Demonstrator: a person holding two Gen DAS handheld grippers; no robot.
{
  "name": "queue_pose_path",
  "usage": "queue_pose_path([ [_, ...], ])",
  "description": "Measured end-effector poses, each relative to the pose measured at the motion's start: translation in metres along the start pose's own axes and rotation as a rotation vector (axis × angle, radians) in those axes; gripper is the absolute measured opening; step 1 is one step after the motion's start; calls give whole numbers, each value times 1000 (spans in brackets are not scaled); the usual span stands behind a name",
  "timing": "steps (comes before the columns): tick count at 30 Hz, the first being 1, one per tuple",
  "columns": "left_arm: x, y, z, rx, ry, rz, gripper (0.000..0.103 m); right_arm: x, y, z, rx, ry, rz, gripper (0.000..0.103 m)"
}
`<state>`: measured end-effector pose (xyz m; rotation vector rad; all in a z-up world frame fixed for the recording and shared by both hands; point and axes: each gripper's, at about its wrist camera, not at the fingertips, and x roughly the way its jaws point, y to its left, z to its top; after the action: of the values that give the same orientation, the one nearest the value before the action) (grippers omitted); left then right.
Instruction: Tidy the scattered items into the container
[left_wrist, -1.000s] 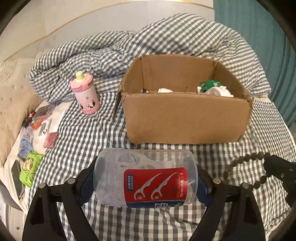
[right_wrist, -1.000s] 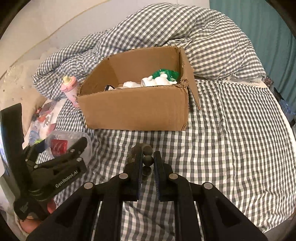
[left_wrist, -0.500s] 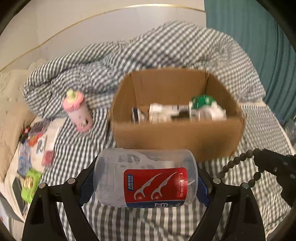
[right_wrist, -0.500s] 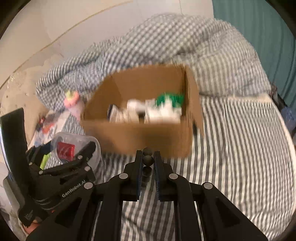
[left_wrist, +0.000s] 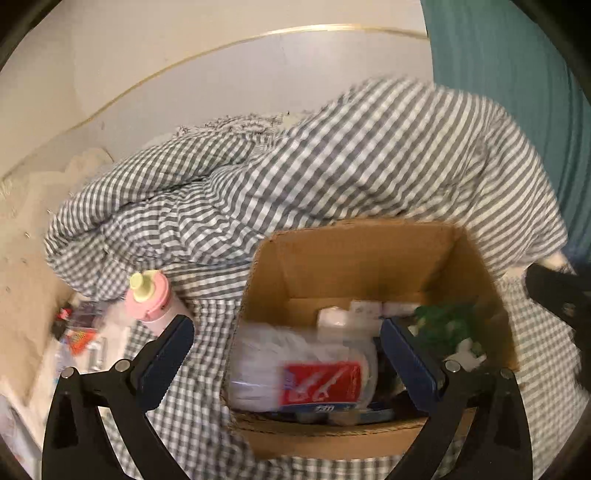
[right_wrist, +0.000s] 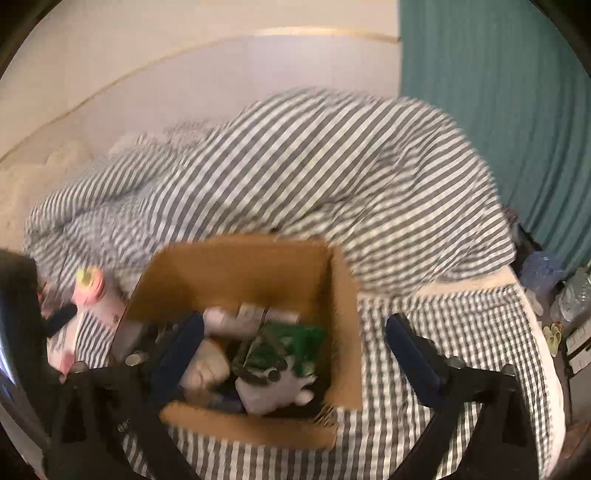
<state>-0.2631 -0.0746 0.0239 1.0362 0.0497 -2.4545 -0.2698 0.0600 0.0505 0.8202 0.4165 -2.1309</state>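
Note:
The cardboard box (left_wrist: 362, 258) sits on the checked bed; it also shows in the right wrist view (right_wrist: 236, 273). My left gripper (left_wrist: 286, 334) is open above its near left part. The clear floss-pick jar with a red label (left_wrist: 303, 373) lies loose in the box between the open fingers, blurred. My right gripper (right_wrist: 295, 332) is open and empty over the box's right side. A green packet (right_wrist: 291, 349) and white items (right_wrist: 273, 395) lie inside. A pink bottle (left_wrist: 151, 299) stands left of the box.
A rumpled checked duvet (left_wrist: 295, 177) is heaped behind the box. Small items (left_wrist: 77, 332) lie scattered at the bed's left edge. A teal curtain (right_wrist: 498, 129) hangs at the right. Bottles and clutter (right_wrist: 561, 295) sit beside the bed at the right.
Both grippers rose and moved forward over the box. My left gripper opened and let go of the floss-pick jar into the box. My right gripper opened and the black bead string is gone from it.

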Motion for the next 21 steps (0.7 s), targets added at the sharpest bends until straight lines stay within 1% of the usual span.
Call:
queue_pose_path([
  [2, 6, -4, -5, 15, 10, -22, 103, 3, -2, -2, -2, 18, 19, 99],
  [4, 11, -8, -11, 17, 23, -37, 103, 4, -4, -6, -2, 26, 16, 99],
  [10, 5, -14, -16, 15, 36, -33, 103, -8, -9, -13, 5, 32, 14, 99],
  [16, -32, -4, -16, -8, 6, -36, 103, -51, -25, -23, 31, -3, 0, 99],
  [21, -71, 7, -28, -34, -24, -55, 103, -91, -36, -48, 36, -31, -45, 100],
])
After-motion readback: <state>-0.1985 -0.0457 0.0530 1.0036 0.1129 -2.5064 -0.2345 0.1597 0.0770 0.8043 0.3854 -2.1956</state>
